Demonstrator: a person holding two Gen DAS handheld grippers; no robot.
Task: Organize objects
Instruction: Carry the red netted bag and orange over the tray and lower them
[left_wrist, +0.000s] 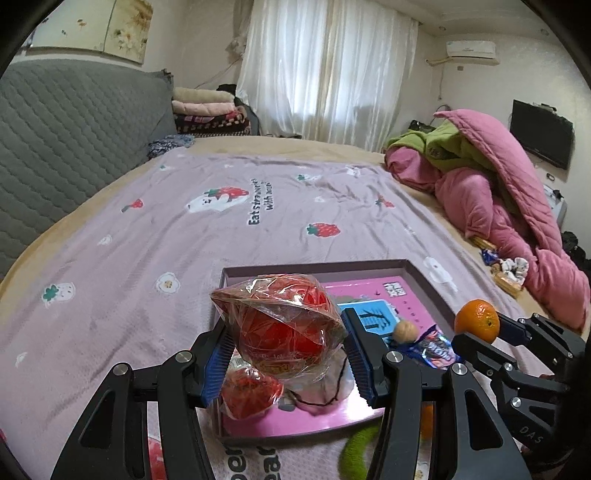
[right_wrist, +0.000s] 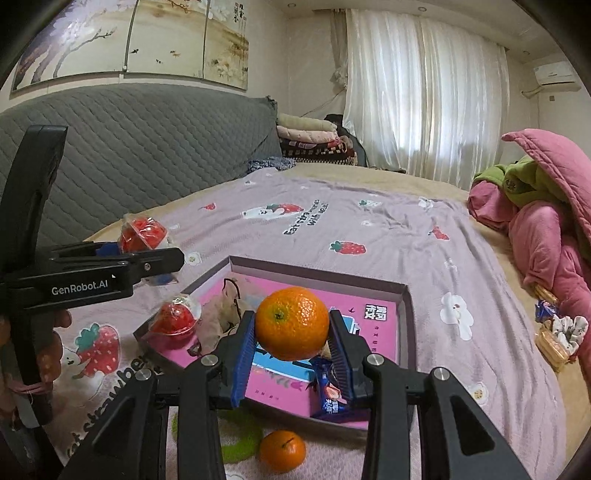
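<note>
The left gripper (left_wrist: 286, 354) is clamped on a red sweet wrapped in crinkly clear plastic (left_wrist: 280, 317), its blue pads pressing the wrapper from both sides and holding it up above the near left part of the tray. The right gripper (right_wrist: 293, 350) is closed on an orange (right_wrist: 291, 323), squeezed between its pads and lifted clear over the tray; from the left wrist view that same orange (left_wrist: 477, 320) shows off to the right, beyond the tray's edge.

Under both grippers sits a shallow tray (right_wrist: 317, 273) with grey walls and a pink printed floor, lying on the bed. Inside it, at the left, rests a second wrapped red sweet (right_wrist: 173, 319), with a pale crumpled bag with a dark cord (right_wrist: 221, 317) just beside it. A blue snack packet (right_wrist: 328, 384) lies near the tray's front right, and a walnut (left_wrist: 405, 329) sits close behind it. Outside the tray, on the near side, a second orange (right_wrist: 282, 450) rests on the bedspread next to a fuzzy green ring (right_wrist: 236, 439).

The bedspread (left_wrist: 147, 229) is lilac with strawberry prints. A grey quilted headboard (right_wrist: 129, 147) stands at the left, pink and green quilts (left_wrist: 498, 184) are heaped at the right, and white curtains (right_wrist: 424, 92) hang at the far wall.
</note>
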